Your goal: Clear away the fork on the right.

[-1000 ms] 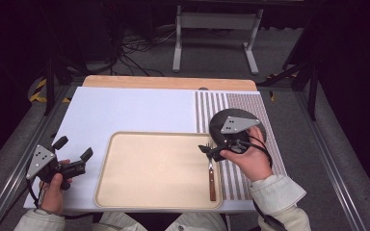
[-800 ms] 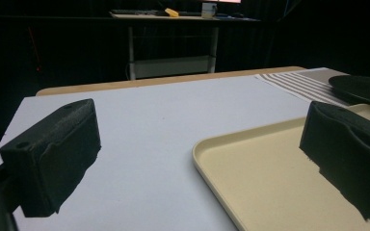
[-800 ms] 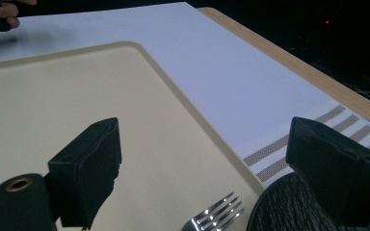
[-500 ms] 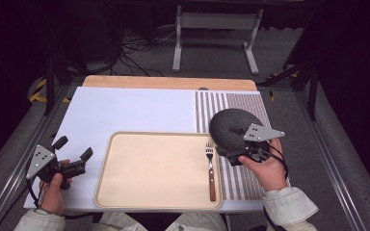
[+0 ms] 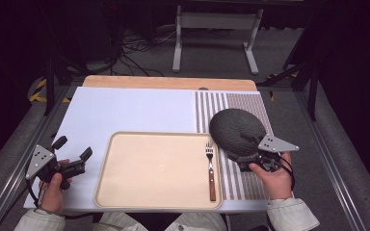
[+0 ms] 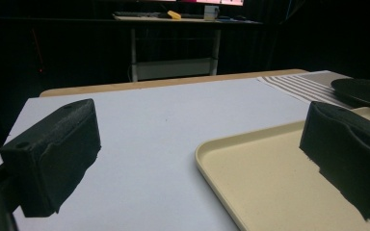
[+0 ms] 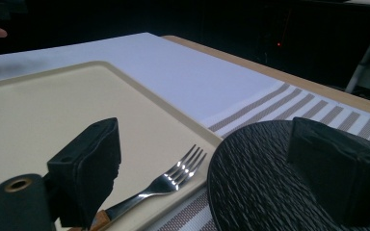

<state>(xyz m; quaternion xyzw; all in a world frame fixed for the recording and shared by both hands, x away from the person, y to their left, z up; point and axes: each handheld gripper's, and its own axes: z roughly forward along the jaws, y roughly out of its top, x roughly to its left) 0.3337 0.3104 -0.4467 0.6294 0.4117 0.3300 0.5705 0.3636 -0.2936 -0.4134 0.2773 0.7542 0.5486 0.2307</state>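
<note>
A dark textured round plate [image 5: 233,129] sits on the striped placemat [image 5: 231,100]. A fork [image 5: 210,168] with a wooden handle lies along the right side of the beige tray [image 5: 149,168]. My right gripper [image 5: 241,161] is at the plate's near rim, open. In the right gripper view its right jaw hovers over the plate [image 7: 255,187], its left jaw over the tray [image 7: 53,110], and the fork [image 7: 173,180] lies between them, untouched. My left gripper [image 5: 73,147] rests open at the tray's left, holding nothing. Its jaws [image 6: 197,139] frame the tray's corner [image 6: 279,192].
A white mat [image 5: 135,110] covers the table's left and middle. A wooden board edge [image 5: 168,83] runs along the back. Metal rails border the table on both sides, and a stand and cables are on the floor beyond.
My right gripper has moved right and down, from over the fork's head to the plate's near side. The fork stays in the tray. The left gripper has not moved.
</note>
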